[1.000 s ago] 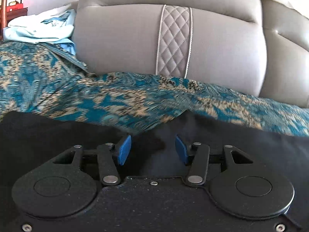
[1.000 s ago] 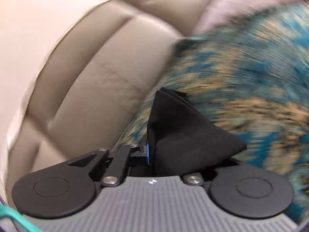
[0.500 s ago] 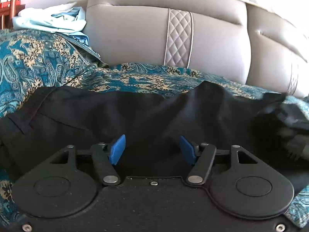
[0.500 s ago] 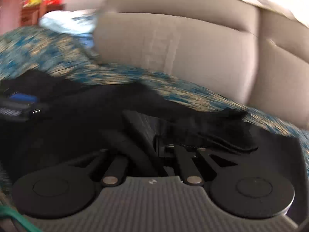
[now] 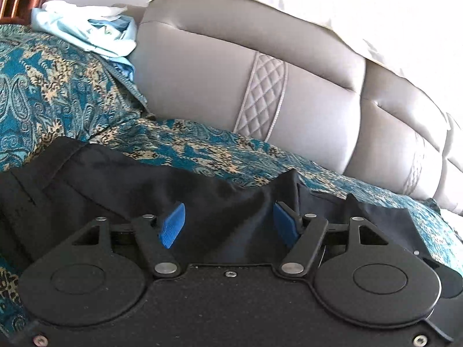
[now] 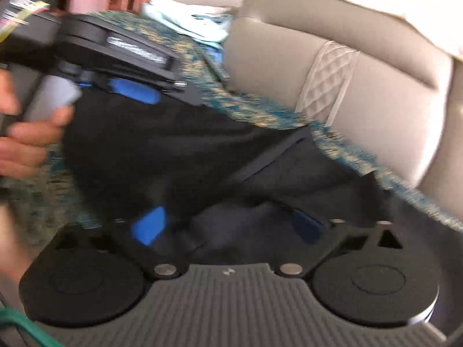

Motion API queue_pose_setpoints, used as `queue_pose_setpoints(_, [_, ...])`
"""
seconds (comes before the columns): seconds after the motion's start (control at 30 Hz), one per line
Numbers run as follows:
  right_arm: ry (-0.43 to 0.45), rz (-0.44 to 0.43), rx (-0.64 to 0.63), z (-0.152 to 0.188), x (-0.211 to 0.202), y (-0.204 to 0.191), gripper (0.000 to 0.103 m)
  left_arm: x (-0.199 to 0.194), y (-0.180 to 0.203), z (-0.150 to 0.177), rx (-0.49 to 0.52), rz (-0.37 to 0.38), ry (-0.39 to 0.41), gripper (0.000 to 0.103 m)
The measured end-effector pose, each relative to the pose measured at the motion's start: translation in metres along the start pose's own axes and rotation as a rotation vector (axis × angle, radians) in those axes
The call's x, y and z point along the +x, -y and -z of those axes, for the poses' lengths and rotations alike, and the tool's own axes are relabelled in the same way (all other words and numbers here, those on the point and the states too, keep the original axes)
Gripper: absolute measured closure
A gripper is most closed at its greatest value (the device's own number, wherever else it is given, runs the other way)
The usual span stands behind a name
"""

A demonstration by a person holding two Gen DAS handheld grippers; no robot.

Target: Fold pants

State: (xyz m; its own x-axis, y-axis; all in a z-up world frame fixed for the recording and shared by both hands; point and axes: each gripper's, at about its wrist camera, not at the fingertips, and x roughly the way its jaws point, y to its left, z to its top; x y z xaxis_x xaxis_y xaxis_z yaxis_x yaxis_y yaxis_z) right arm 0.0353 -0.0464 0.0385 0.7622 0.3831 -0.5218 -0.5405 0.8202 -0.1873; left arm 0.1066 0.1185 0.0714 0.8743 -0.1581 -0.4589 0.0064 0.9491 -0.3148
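Pants (image 5: 121, 190) lie folded over on the sofa cover (image 5: 66, 86); both grippers, left (image 5: 228, 225) and right (image 6: 228, 225), have just been opening and hold nothing, so we flatten the fold next before regripping.

Both grippers are tipped down a bit. The left gripper (image 5: 228, 225) sits with its blue pads (image 5: 173, 225) apart, jaws just been opening wider, nothing pinched. The right gripper (image 6: 228, 225) just popped wide open too. In the right wrist view, the person's left hand (image 6: 26, 141) is wrapped around the left gripper's handle.
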Motion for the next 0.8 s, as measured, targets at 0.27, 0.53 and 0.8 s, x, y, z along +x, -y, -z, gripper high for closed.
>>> queue_pose_setpoints(0.27, [-0.01, 0.077, 0.016, 0.029, -0.044, -0.002, 0.0, -0.021, 0.039, 0.023, 0.149, 0.066, 0.06, 0.057])
queue_pose_setpoints(0.53, [0.033, 0.28, 0.359, 0.061, -0.092, 0.087, 0.011, -0.039, 0.098, 0.057, 0.325, 0.343, 0.069, 0.071])
queue_pose_setpoints(0.8, [-0.009, 0.447, 0.529, 0.09, -0.086, 0.134, 0.044, 0.005, 0.13, 0.082, 0.322, 0.175, -0.114, 0.072])
